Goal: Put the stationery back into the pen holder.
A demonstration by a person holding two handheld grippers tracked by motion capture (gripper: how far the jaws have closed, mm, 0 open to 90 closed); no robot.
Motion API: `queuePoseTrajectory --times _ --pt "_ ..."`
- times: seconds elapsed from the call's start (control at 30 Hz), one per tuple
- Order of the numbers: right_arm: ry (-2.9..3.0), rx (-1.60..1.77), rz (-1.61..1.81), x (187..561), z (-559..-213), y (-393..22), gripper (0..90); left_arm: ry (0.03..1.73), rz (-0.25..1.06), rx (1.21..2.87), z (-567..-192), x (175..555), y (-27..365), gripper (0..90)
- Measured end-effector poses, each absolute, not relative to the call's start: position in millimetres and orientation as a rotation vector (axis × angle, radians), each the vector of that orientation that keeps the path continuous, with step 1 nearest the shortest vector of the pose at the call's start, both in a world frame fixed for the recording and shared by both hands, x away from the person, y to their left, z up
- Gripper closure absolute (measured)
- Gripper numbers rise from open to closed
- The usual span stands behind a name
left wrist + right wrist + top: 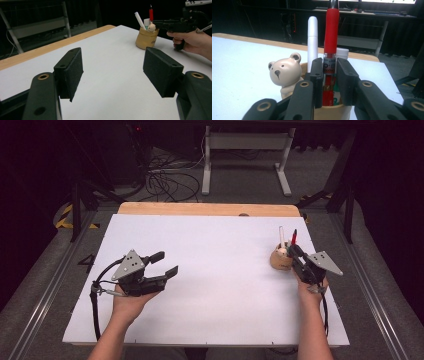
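Right gripper (329,75) at tan bear-shaped pen holder (281,260), near right edge of white table (210,270). Jaws nearly shut around red pen (331,32); pads flank clear barrel, contact looks likely, slight gap on one side hard to rule out. Pen upright in holder, beside white marker (313,40). Bear head (284,71) on holder rim, left of jaws. Left gripper (161,265) well apart on left side of table, jaws wide apart, nothing between pads.
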State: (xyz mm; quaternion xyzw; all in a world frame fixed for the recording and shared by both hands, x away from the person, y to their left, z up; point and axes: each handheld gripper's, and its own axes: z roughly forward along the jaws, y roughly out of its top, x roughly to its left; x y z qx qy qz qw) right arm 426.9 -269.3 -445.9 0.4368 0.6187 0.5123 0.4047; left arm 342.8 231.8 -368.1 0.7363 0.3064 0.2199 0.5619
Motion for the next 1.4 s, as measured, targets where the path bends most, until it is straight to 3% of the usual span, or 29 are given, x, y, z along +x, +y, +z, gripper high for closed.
queuePoseTrajectory --times 0.3,1.07,1.4 --pt "1.547 1.099 1.313 423.6 -440.6 -269.1 64.8 0.728 0.530 1.724 -367.1 342.7 237.1 33.0" --pt "1.546 1.075 1.359 417.5 -429.4 -265.7 54.2 0.739 0.543 1.711 -365.6 341.2 244.6 32.9" --pt "1.586 1.060 1.391 415.4 -421.8 -257.7 41.2 0.740 0.561 1.708 -365.2 341.4 248.8 32.2"
